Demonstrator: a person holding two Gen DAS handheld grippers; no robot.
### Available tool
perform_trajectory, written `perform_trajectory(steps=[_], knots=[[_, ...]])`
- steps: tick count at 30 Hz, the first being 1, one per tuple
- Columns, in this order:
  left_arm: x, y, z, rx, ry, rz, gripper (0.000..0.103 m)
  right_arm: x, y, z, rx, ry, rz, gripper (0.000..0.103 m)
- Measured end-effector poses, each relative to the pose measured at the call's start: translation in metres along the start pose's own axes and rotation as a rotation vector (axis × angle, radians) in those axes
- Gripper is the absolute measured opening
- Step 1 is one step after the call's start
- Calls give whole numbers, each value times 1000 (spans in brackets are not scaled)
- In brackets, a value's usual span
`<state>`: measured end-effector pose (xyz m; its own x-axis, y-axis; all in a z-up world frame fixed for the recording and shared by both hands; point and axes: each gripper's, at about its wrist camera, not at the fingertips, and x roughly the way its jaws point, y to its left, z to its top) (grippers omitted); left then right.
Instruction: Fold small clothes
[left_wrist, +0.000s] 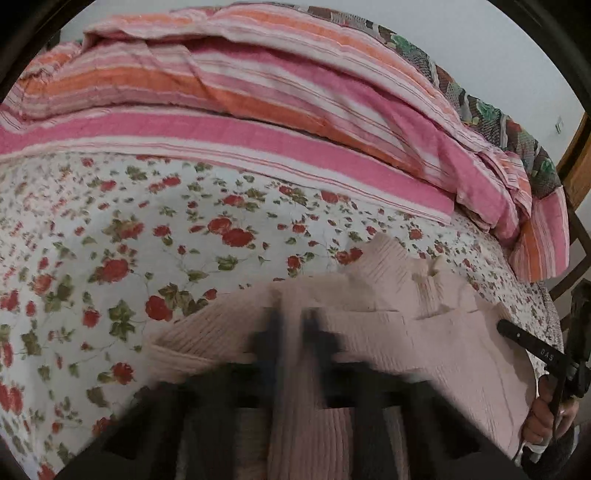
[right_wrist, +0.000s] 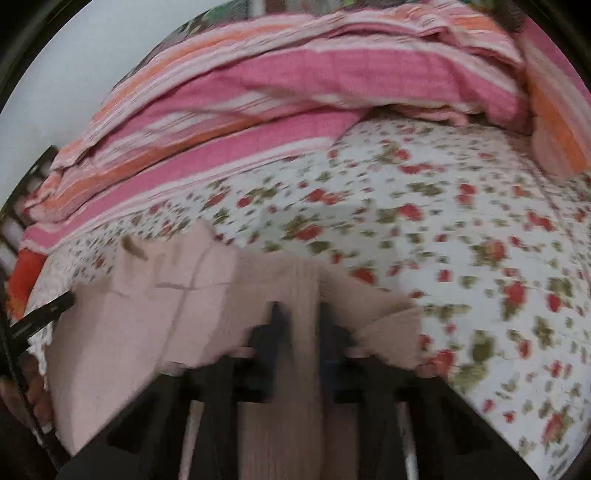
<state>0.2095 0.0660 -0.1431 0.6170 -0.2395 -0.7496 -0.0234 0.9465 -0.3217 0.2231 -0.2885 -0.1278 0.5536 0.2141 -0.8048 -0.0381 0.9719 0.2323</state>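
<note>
Standing by the bed, I see a pale pink ribbed knit garment (left_wrist: 424, 332) lying at the near edge of the floral bedsheet (left_wrist: 147, 229), with the striped pink and orange quilt (left_wrist: 258, 110) heaped well beyond it toward the far side.

The left gripper (left_wrist: 293, 321) has its fingers drawn narrow, pinched on a band of the knit that runs straight down between them toward the camera. The right gripper (right_wrist: 297, 317) does the same at the garment's other side: its fingers are closed tight on a strip of the pink cloth (right_wrist: 147, 314). From the left wrist view the right tool's dark finger and the hand holding it show at the far right edge, so the two grips sit at opposite ends of the same piece.

As for progress, I judge the fold is only getting started. The garment's body lies partly spread, with some bunched layers and loose flaps near its far edge, and no neat, stacked shape is visible. Both views are smeared, so the exact part gripped, hem or shoulder, I cannot tell. What seems left is nearly everything: carrying the gripped edge over, laying it flat, then halving it and smoothing it. No finished folded pieces show on the bed.
</note>
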Motion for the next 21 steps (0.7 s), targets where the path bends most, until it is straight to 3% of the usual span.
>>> perform_trajectory(steps=[4, 8, 10, 13, 15, 16, 18, 21], knots=[[-23, 21, 2, -58, -125, -39, 7, -24, 5, 6, -28, -132, 71, 6], [-10, 37, 0, -90, -80, 32, 5, 6, 2, 7, -17, -19, -34, 6], [-5, 43, -3, -97, -42, 12, 5, 16, -1, 5, -5, 19, -57, 7], [-10, 49, -8, -110, -31, -28, 6, -1, 5, 7, -1, -20, -114, 23], [-18, 51, -12, -105, -50, -50, 16, -19, 17, 7, -19, -75, -135, 30], [-22, 52, -14, -102, -57, -63, 21, -29, 26, 4, -36, -97, -126, 32], [-30, 54, -17, -94, -72, -78, 38, -41, 50, 1, -85, -129, -79, 48], [-40, 56, -24, -84, -90, -81, 40, -37, 90, -8, -133, -97, 31, 51]])
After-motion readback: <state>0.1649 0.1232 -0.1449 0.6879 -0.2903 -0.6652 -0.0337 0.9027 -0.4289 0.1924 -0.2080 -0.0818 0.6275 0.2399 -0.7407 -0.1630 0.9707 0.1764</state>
